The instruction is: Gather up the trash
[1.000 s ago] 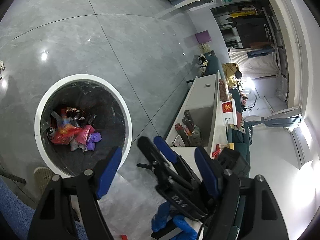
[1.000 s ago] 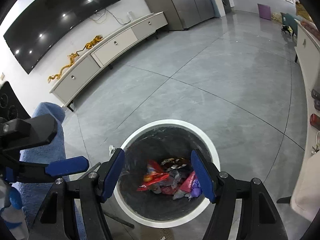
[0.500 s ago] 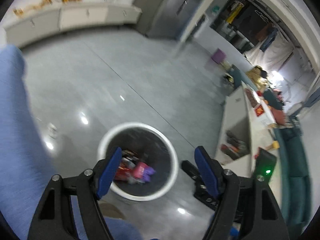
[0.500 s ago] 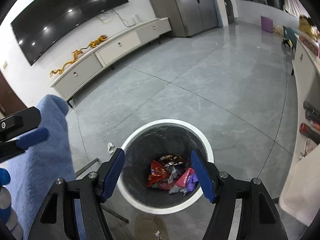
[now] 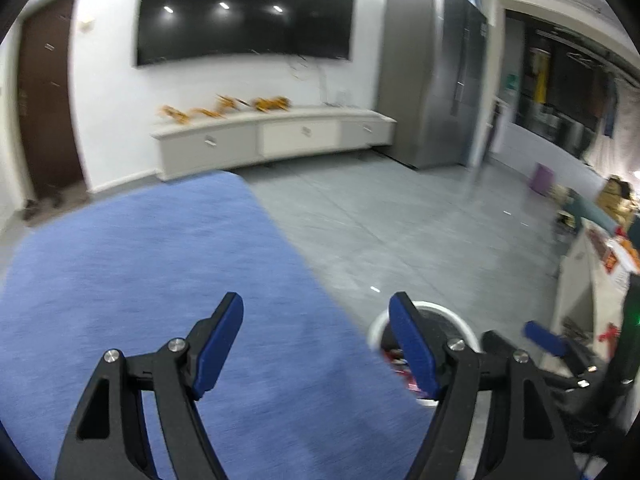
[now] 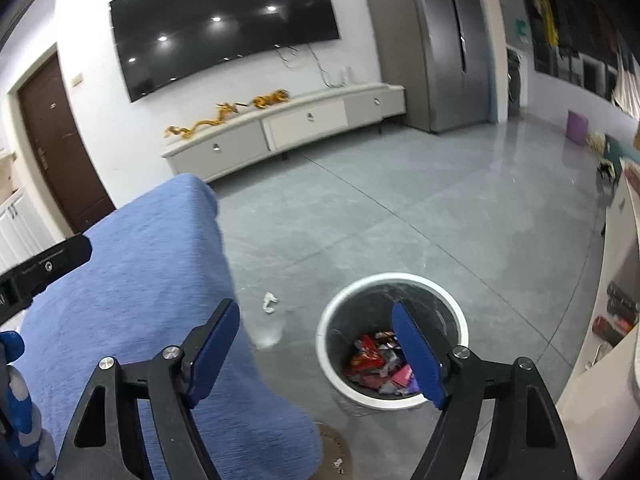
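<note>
A white-rimmed trash bin [image 6: 332, 320] stands on the grey floor, with several coloured wrappers [image 6: 372, 356] at its bottom. My right gripper [image 6: 316, 312] hangs above and left of the bin, between it and a blue cloth surface [image 6: 120, 280]; its jaws are opening and nothing is between them. My left gripper [image 5: 316, 308] is open and empty over the blue cloth [image 5: 140, 280], and the bin's rim [image 5: 452, 312] shows behind its right finger. A crumpled white scrap [image 6: 270, 302] lies on the floor left of the bin. A smaller scrap [image 6: 338, 462] lies on a round brown mat.
A low white TV cabinet [image 6: 280, 128] runs along the far wall under a large screen. A grey fridge [image 6: 440, 48] stands at its right end. A white counter [image 6: 624, 240] borders the floor on the right. A brown door [image 6: 52, 140] is at the left.
Both views have lifted from straight over the bin toward the room. The left gripper swung left and up onto the blue cloth. The right gripper rose and its jaws stand wider.
</note>
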Tool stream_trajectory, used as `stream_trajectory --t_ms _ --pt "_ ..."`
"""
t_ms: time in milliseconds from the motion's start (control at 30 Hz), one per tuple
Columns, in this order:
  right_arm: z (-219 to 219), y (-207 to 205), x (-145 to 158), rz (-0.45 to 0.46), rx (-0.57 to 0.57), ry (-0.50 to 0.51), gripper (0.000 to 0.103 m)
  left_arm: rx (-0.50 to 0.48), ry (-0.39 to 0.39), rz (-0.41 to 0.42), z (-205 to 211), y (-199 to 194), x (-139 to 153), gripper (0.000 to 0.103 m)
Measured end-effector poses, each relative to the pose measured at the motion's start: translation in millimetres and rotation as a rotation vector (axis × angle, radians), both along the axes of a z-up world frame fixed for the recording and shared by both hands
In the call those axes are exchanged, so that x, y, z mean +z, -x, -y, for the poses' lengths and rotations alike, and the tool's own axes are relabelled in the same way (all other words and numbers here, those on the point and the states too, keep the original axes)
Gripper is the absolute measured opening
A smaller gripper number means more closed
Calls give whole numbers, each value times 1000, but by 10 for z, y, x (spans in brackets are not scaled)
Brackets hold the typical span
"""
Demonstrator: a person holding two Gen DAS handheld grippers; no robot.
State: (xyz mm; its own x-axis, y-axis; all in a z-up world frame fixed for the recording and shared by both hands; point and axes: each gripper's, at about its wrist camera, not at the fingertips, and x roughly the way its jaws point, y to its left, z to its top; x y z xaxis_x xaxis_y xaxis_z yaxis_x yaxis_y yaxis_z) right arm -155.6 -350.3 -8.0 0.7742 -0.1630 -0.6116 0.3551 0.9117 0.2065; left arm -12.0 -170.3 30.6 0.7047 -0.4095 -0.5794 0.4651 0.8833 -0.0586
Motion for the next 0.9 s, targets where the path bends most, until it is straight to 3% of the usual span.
stream_trajectory --t_ms 167,233,433,567,700,900 --pt "-349 32 169 34 51 48 84 115 19 88 -616 285 169 77" --pt "-474 63 229 49 72 64 86 163 35 116 -855 398 212 90" --pt "-802 161 300 77 138 100 92 246 65 199 -1279 803 330 100" --pt "-962 252 342 96 174 119 94 272 68 232 -1380 1026 415 101" --pt "-1074 389 428 132 184 146 103 275 67 255 -1410 1225 471 102" --pt "-1106 517 499 173 158 178 103 271 58 271 -1385 1365 503 103"
